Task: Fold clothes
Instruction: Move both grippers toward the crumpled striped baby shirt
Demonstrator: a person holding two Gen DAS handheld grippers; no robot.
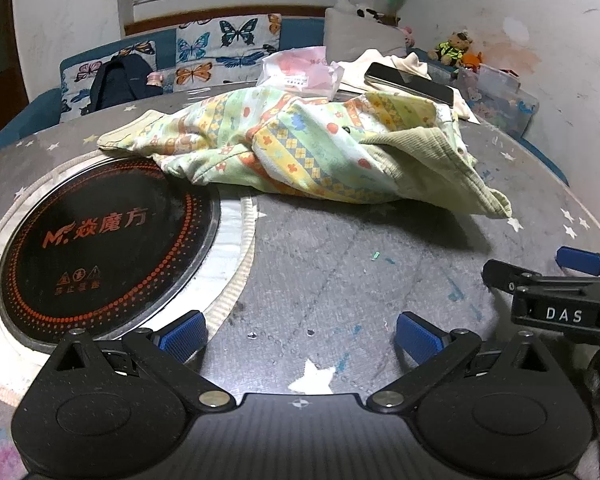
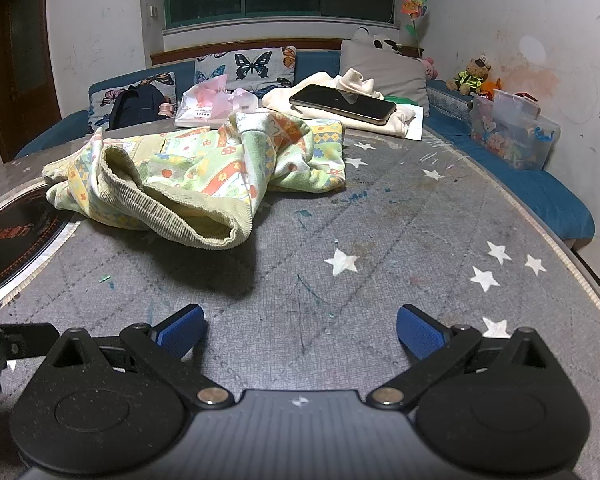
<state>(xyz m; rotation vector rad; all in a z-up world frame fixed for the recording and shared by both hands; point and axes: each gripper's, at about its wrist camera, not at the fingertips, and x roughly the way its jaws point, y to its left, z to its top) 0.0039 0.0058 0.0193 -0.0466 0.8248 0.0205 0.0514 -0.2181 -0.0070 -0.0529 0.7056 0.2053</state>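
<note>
from my left camera the induction hob is cut off at the left edge, and the garment hides part of its far rim. the right gripper pokes in at the right edge, its far side out of frame, so i can't read how its jaws stand from here. in my right camera the hob is only a sliver at the left edge. the label print on the pink bag is too small to read. the phone covers part of the cream cloth.
</note>
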